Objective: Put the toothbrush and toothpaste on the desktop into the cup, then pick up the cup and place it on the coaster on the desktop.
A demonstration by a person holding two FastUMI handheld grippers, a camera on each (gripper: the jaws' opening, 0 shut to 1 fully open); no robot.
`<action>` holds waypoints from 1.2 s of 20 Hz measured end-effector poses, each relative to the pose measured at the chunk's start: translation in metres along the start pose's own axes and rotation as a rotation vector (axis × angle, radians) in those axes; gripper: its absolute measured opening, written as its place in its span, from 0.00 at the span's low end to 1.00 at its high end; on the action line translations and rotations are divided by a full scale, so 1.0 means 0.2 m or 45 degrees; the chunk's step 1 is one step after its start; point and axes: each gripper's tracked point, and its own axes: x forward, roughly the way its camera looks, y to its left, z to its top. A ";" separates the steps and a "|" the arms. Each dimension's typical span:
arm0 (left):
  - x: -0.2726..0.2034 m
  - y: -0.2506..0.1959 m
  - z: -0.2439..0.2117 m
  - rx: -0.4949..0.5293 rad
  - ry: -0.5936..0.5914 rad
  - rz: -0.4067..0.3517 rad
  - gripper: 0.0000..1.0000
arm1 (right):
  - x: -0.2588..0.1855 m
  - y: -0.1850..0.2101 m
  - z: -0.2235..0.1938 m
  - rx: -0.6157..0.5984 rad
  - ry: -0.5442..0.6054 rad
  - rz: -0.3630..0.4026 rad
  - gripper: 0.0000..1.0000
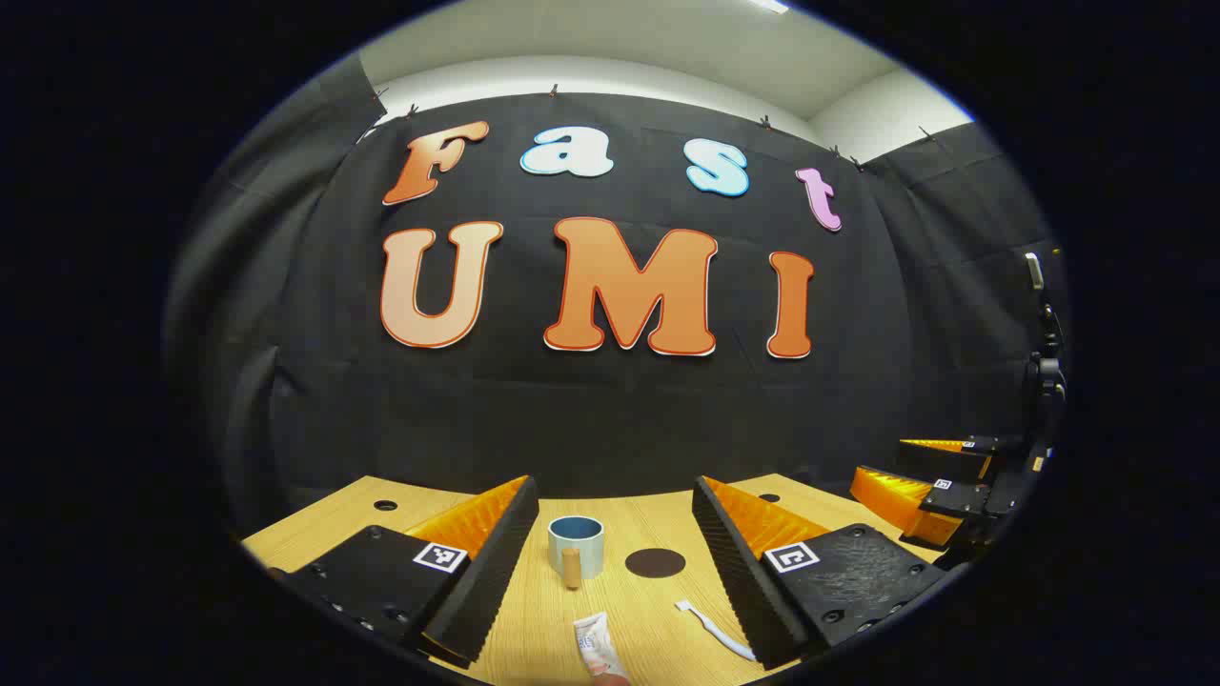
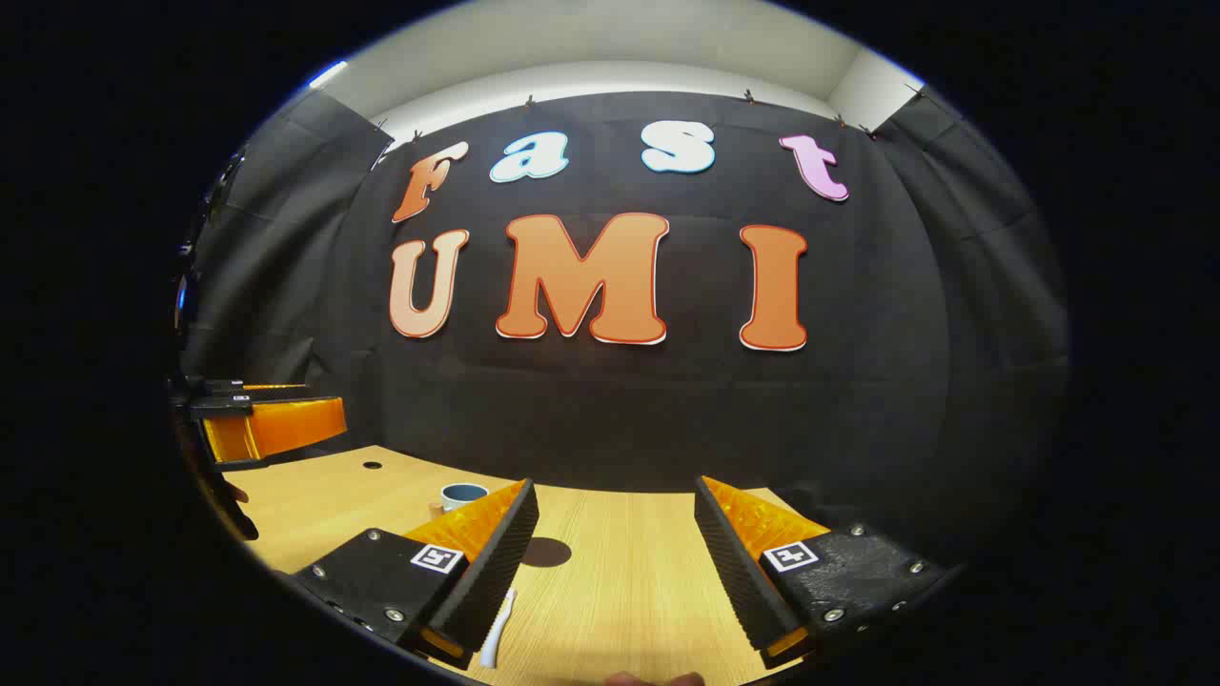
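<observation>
In the left gripper view a pale blue cup with a wooden handle stands upright on the wooden desktop, with a dark round coaster just right of it. Nearer lie a toothpaste tube and a white toothbrush. My left gripper hangs open above them, holding nothing. The right gripper shows at that view's right edge. In the right gripper view my right gripper is open and empty; the cup, the coaster and the toothbrush lie to its left.
The black cloth wall closes off the back of the desktop. Small round holes sit in the tabletop near the back. The left gripper and a hand show at the left edge of the right gripper view.
</observation>
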 end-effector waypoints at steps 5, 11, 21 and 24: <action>0.01 0.10 0.06 -0.016 0.000 0.040 1.00 | 0.03 0.01 0.06 -0.020 -0.020 0.009 0.99; 0.01 0.19 0.01 -0.022 0.028 0.095 0.97 | 0.04 0.08 0.10 -0.029 -0.034 0.049 0.99; 0.07 0.16 -0.17 -0.073 0.168 0.049 0.98 | 0.07 0.18 0.00 -0.107 0.018 0.096 0.99; 0.11 0.15 -0.27 -0.050 0.288 0.029 0.97 | 0.09 0.22 -0.07 -0.094 0.102 0.155 0.98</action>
